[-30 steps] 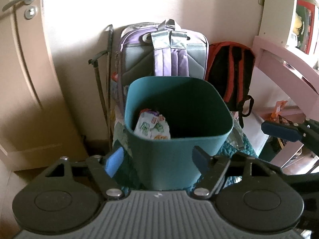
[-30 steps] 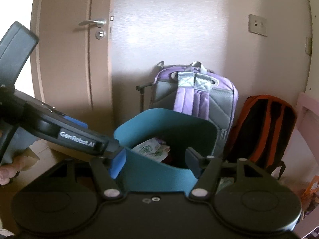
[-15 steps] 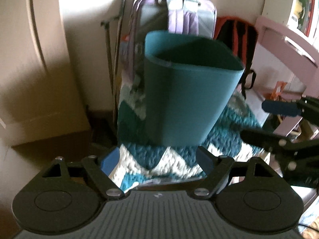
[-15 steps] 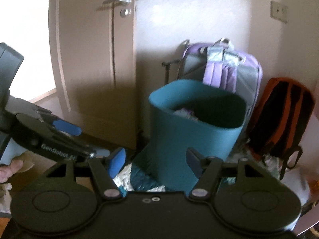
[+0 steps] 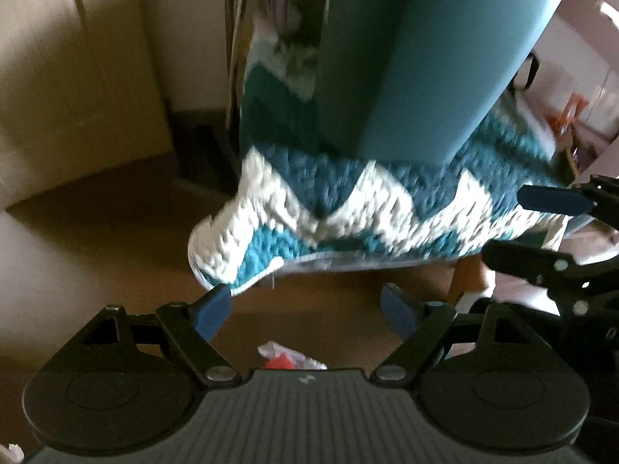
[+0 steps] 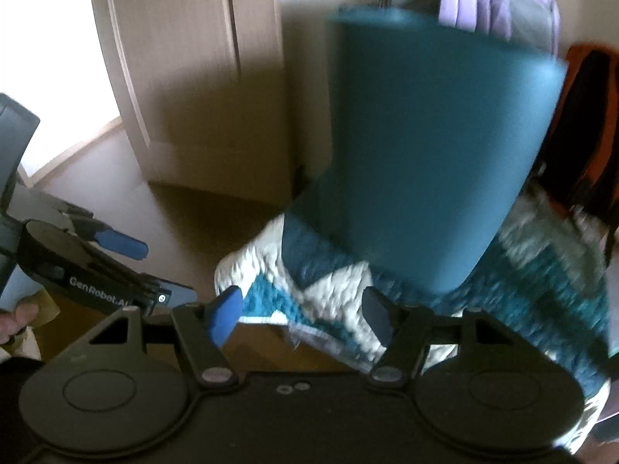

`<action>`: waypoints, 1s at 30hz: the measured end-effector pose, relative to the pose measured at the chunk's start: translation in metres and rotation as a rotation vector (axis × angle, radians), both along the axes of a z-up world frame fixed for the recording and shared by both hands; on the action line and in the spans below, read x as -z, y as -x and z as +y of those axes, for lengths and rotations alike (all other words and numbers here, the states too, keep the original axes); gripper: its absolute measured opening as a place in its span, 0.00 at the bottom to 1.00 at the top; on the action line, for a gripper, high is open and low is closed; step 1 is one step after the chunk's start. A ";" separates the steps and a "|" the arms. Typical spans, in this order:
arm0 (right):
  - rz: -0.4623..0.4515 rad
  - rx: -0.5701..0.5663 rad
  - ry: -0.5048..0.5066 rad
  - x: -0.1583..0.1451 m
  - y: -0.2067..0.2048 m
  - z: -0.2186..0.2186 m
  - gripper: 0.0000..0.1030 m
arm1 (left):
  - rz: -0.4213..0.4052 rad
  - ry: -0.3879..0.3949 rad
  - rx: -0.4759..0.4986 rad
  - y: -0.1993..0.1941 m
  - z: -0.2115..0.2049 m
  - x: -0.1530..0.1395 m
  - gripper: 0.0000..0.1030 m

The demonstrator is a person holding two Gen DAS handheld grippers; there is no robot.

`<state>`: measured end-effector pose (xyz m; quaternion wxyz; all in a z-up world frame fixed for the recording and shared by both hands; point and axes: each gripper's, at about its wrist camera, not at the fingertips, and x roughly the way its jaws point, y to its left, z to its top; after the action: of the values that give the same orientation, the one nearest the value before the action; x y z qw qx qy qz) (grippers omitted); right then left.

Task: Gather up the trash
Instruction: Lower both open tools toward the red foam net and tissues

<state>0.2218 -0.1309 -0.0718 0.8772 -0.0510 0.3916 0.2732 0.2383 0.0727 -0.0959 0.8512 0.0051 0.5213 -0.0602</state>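
Jaws apart and empty on both the left gripper (image 5: 305, 311) and right gripper (image 6: 303, 307).
Crumpled wrapper (image 5: 288, 357) lies on the floor below the teal bin (image 5: 418, 62), probably the left one's next pickup.

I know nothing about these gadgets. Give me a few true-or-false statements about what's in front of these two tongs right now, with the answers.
1. The teal bin stands on a zigzag blanket. True.
2. The left tongs are clamped on the bin. False: they are open and hold nothing.
3. A crumpled wrapper lies on the floor below the left tongs. True.
4. The right tongs hold a wrapper. False: they are open and empty.
5. A purple backpack is behind the bin. True.
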 end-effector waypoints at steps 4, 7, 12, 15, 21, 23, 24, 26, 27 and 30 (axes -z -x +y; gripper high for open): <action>0.100 -0.034 0.001 0.059 -0.009 0.011 0.66 | 0.087 -0.005 0.018 -0.014 0.007 0.050 0.82; 0.163 -0.058 0.022 0.102 -0.013 0.023 0.66 | 0.164 -0.020 0.037 -0.026 0.012 0.090 0.82; 0.274 -0.082 0.050 0.166 -0.022 0.041 0.66 | 0.291 -0.056 0.075 -0.041 0.023 0.159 0.82; 0.335 -0.101 0.070 0.203 -0.023 0.051 0.66 | 0.362 -0.085 0.094 -0.049 0.031 0.200 0.82; 0.470 -0.153 0.138 0.282 -0.021 0.068 0.66 | 0.470 -0.103 0.097 -0.058 0.048 0.276 0.82; 0.521 -0.172 0.162 0.307 -0.018 0.072 0.66 | 0.511 -0.096 0.110 -0.056 0.049 0.303 0.82; 0.540 -0.178 0.180 0.318 -0.016 0.074 0.66 | 0.531 -0.093 0.120 -0.054 0.048 0.315 0.82; 0.583 -0.191 0.225 0.343 -0.013 0.080 0.66 | 0.568 -0.093 0.144 -0.050 0.045 0.338 0.82; 0.606 -0.199 0.244 0.354 -0.011 0.082 0.66 | 0.585 -0.096 0.160 -0.048 0.043 0.349 0.82; 0.655 -0.236 0.291 0.386 -0.005 0.089 0.66 | 0.619 -0.106 0.194 -0.039 0.039 0.378 0.82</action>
<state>0.2268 -0.0422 -0.4575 0.6514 -0.1299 0.6776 0.3157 0.2776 0.1121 -0.4744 0.6411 0.0805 0.7548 -0.1126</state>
